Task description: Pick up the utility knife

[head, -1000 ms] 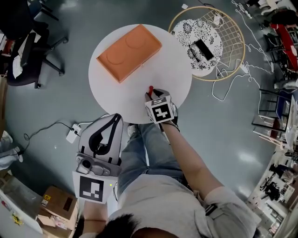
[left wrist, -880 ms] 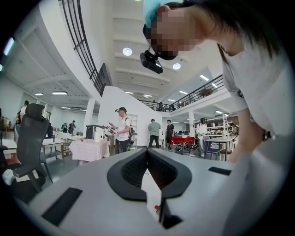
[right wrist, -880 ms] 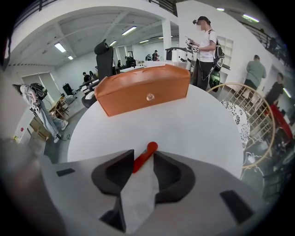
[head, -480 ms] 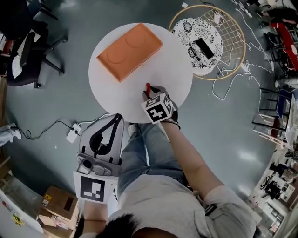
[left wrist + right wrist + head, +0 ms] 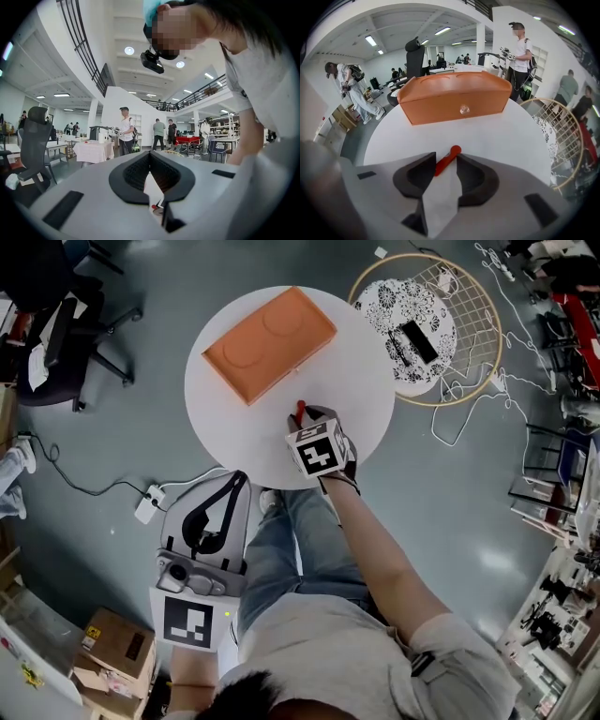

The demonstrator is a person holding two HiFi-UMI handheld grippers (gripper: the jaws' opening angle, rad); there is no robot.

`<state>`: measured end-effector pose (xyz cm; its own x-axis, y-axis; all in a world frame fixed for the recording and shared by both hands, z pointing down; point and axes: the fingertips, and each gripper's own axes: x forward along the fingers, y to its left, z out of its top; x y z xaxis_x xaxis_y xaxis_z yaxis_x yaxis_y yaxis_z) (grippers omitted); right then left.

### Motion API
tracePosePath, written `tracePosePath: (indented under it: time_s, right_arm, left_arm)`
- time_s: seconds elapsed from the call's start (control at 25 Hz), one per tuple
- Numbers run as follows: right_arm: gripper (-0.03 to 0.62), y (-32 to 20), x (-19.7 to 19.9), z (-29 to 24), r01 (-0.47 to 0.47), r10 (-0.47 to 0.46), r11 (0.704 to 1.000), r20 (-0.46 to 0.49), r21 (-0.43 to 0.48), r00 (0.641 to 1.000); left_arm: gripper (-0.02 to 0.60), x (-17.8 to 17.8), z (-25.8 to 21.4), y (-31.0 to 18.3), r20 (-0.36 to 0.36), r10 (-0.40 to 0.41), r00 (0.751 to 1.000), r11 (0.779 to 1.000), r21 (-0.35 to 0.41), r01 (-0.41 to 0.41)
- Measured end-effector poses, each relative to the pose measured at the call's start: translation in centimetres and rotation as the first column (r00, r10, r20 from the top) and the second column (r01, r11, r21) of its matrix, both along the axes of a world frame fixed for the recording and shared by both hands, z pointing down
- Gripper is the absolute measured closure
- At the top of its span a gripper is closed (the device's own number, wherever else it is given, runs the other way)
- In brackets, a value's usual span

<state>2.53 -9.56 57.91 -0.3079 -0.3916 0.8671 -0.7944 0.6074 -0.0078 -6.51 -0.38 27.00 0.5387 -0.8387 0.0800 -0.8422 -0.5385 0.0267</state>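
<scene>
Change since one second ago: right gripper [image 5: 305, 421] has crept a little nearer the flat orange rectangular plastic box [image 5: 270, 343]; all else appears unshifted. Item: slim red utility knife [image 5: 451, 153], straight-handled with a rounded end, lying flat on the round white table [image 5: 244, 427] on the person's side of the orange box, apart from it, its rounded end pointing towards the box. No blade shows. Right gripper's dark pads [image 5: 415, 176] sit against both sides of the handle, clamped on it, while the knife looks not yet raised off the tabletop. Step in hand, as judged: the grasp is made and the lift is pending. The next move calls for a straight, level rise away from the box, with the pinch held firm, since so thin a handle could swivel. Left gripper [image 5: 150, 157]: jaws together, nothing between them, held off the table, well clear of the box.
</scene>
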Motion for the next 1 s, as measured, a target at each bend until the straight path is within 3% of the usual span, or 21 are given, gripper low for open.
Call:
tracePosePath:
  time_s: [0.16,0.24,0.36,0.52,0.84,1.0]
  right_arm:
    - [0.482,1.1,0.3,-0.1,0.166,-0.164,0.986,-0.092,0.011,0.982]
    - [0.482,1.5,1.3,-0.1,0.194,-0.191,0.981,-0.121,0.017,0.974]
    - [0.441,1.6,2.3,-0.1,0.093,-0.094,0.996,-0.04,-0.017,0.995]
    - [0.437,0.6,2.1,0.2,-0.034,0.036,0.999,0.036,-0.038,0.999]
    - [0.436,0.6,1.4,0.1,-0.027,0.025,0.999,-0.045,-0.034,0.999]
    - [0.531,1.1,0.8,0.1,0.006,-0.009,0.999,-0.061,-0.05,0.998]
  left_arm:
    - [0.571,-0.1,-0.1,-0.1,0.002,-0.009,1.0,1.0,0.004,0.009]
    - [0.571,-0.1,-0.2,-0.2,0.002,-0.009,1.0,1.0,0.007,0.009]
    - [0.571,0.0,-0.2,-0.3,0.0,-0.009,1.0,1.0,0.008,0.009]
    - [0.571,0.2,-0.1,-0.5,0.005,-0.008,1.0,1.0,0.003,0.008]
    - [0.571,-0.2,0.0,-0.8,0.014,-0.018,1.0,1.0,0.007,0.018]
    - [0.571,-0.4,-0.1,-1.0,0.005,-0.027,1.0,1.0,0.007,0.027]
